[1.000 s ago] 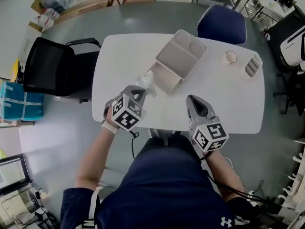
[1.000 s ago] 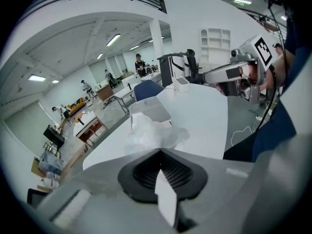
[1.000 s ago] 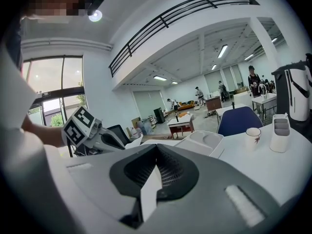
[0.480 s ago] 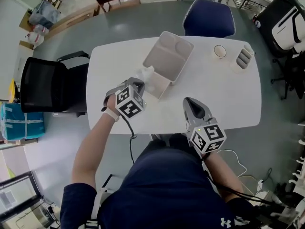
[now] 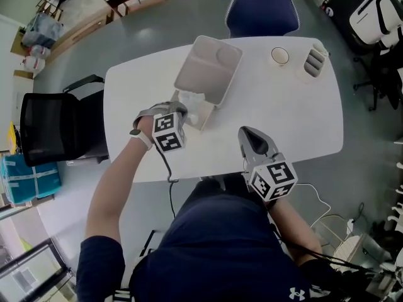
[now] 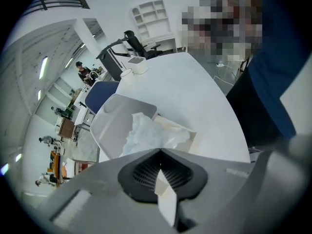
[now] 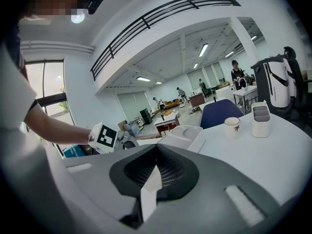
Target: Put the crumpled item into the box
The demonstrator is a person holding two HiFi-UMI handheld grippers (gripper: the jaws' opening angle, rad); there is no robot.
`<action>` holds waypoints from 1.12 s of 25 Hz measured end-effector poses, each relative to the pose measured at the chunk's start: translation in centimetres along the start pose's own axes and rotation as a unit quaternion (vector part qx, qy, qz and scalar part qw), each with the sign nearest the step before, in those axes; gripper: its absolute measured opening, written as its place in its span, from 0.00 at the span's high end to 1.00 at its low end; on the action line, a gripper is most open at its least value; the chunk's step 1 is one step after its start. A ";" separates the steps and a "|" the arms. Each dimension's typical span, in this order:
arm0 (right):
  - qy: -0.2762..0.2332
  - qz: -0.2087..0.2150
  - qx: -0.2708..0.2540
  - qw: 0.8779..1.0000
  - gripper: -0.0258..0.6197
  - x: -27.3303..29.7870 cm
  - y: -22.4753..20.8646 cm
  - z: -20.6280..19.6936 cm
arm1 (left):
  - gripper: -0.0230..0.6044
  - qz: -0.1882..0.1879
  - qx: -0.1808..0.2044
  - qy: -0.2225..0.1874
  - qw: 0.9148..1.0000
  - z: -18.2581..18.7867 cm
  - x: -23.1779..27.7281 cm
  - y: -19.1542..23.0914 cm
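My left gripper (image 6: 159, 151) points steeply down at the near end of the box (image 6: 109, 126). Its jaws are clenched tight together. The crumpled item (image 6: 146, 133) rises straight from their tips, and as far as I can see its near edge is pinched there.

The item is a thin, white, slightly see-through sheet, bunched into soft folds with a ragged top edge, and I can't tell whether it is tissue or film. It hangs over the box's shallow base tray, just in front of the raised lid, and part of it covers the tray's near corner. I can't make out whether its underside touches the tray floor.

The box lies open on the white counter (image 5: 289, 118). Its pale grey lid is swung back away from me, and the base shows a tan inner rim on the right.

My right gripper (image 7: 156, 147) hovers over the counter's near edge, well apart from the box. Its jaws are pressed closed with nothing between them. A cup (image 5: 279, 56) and a slotted holder (image 5: 313, 60) stand at the far right of the counter.
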State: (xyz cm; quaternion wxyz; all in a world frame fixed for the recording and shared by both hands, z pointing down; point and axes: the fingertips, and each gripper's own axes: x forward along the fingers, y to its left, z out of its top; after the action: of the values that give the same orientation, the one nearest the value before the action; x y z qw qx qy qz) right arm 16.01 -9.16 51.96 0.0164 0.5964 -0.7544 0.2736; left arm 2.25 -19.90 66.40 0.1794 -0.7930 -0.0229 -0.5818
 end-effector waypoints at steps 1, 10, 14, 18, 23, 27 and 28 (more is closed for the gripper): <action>0.000 -0.003 0.002 1.000 0.96 0.0 -0.3 0.1 | 0.96 -0.006 0.015 0.002 1.000 0.1 0.4 -0.2; 0.000 -0.014 0.010 1.000 0.96 0.5 -1.2 0.3 | 0.96 -0.073 0.072 0.039 0.994 -1.1 4.1 -2.0; 0.003 -0.020 0.012 1.000 0.96 0.6 -1.6 0.2 | 0.96 -0.101 0.077 0.049 0.991 -1.4 5.3 -2.6; 0.005 -0.027 0.018 0.999 0.96 0.7 -2.0 0.2 | 0.96 -0.133 0.083 0.064 0.986 -2.0 6.7 -3.5; 0.005 -0.035 0.024 0.999 0.96 0.6 -2.8 0.1 | 0.96 -0.129 0.071 0.068 0.987 -2.1 8.0 -3.1; 0.005 -0.035 0.030 0.999 0.96 0.7 -2.9 0.1 | 0.94 -0.123 0.066 0.070 0.988 -2.1 8.5 -2.7; 0.005 -0.035 0.030 0.999 0.96 0.7 -2.9 0.1 | 0.94 -0.119 0.064 0.068 0.988 -2.0 8.5 -2.5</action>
State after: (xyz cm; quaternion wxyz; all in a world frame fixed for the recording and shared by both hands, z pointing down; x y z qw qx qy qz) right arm 18.48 -10.27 53.26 0.0116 0.6211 -0.7247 0.2982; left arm 2.49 -19.62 75.47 0.1602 -0.7302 -0.1422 -0.6488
